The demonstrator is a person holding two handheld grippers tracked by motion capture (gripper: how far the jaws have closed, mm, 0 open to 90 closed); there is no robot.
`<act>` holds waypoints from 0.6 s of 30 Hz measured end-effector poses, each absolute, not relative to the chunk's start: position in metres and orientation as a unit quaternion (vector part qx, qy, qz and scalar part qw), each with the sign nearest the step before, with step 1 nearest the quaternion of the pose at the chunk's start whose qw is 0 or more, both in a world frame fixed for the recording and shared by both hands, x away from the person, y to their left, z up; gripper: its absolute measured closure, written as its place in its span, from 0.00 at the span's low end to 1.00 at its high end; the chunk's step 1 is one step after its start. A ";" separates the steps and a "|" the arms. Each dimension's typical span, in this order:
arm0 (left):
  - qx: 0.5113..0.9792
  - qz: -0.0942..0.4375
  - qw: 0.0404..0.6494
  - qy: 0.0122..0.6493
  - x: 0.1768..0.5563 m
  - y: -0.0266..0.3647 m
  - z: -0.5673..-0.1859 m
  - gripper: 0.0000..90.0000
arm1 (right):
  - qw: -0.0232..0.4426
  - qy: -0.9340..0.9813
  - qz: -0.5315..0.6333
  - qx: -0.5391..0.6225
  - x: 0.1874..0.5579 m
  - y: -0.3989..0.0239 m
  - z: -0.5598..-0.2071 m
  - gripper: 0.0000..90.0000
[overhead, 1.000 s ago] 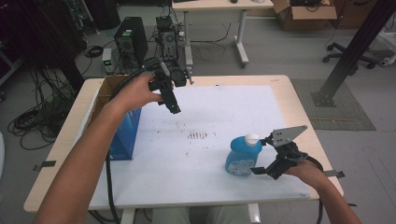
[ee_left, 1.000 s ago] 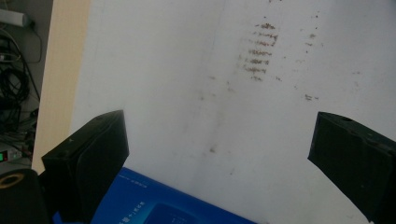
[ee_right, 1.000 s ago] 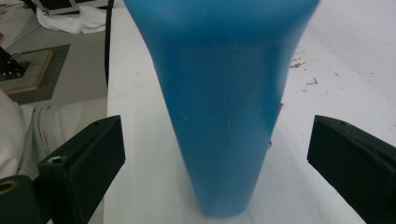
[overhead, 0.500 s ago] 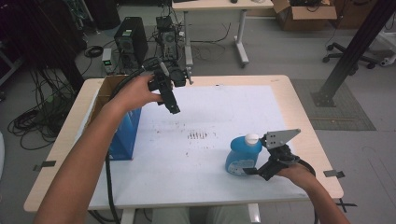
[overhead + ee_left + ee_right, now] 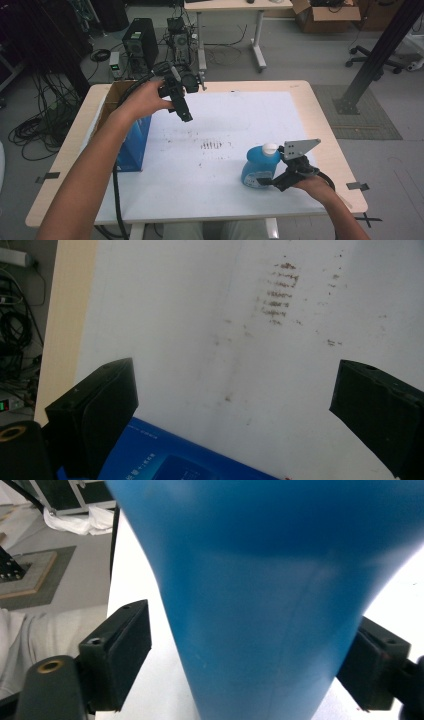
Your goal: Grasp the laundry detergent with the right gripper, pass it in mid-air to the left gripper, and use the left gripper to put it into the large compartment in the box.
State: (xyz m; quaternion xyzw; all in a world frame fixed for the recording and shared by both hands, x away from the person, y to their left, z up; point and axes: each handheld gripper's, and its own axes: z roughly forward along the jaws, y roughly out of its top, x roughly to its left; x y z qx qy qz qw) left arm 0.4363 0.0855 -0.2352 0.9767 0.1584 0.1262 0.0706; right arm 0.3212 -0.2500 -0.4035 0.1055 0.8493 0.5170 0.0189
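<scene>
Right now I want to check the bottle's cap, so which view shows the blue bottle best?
The high view: the whole blue bottle with its white cap. The right gripper view shows its blue body close up; the left gripper view gives nothing useful.

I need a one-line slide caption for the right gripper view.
Right gripper closing around a blue bottle; left pad not yet touching.

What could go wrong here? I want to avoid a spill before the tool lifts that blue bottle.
1. The right tool has just been closing around the bottle, low on its body. In the right gripper view a gap remains at the left jaw, so a lift now might slip.
2. The bottle looks top-heavy above that low hold; it may tip.
3. It stands near the table edge, so a nudge could send it off.
</scene>
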 end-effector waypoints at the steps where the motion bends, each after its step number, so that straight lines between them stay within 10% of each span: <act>1: 0.977 0.126 0.071 0.158 0.436 0.086 -0.235 0.06 | 0.019 0.849 0.517 0.108 0.321 -0.250 -0.404 0.19; 18: 0.977 0.126 0.071 0.159 0.437 0.085 -0.236 0.06 | 0.020 0.848 0.519 0.105 0.322 -0.253 -0.404 0.28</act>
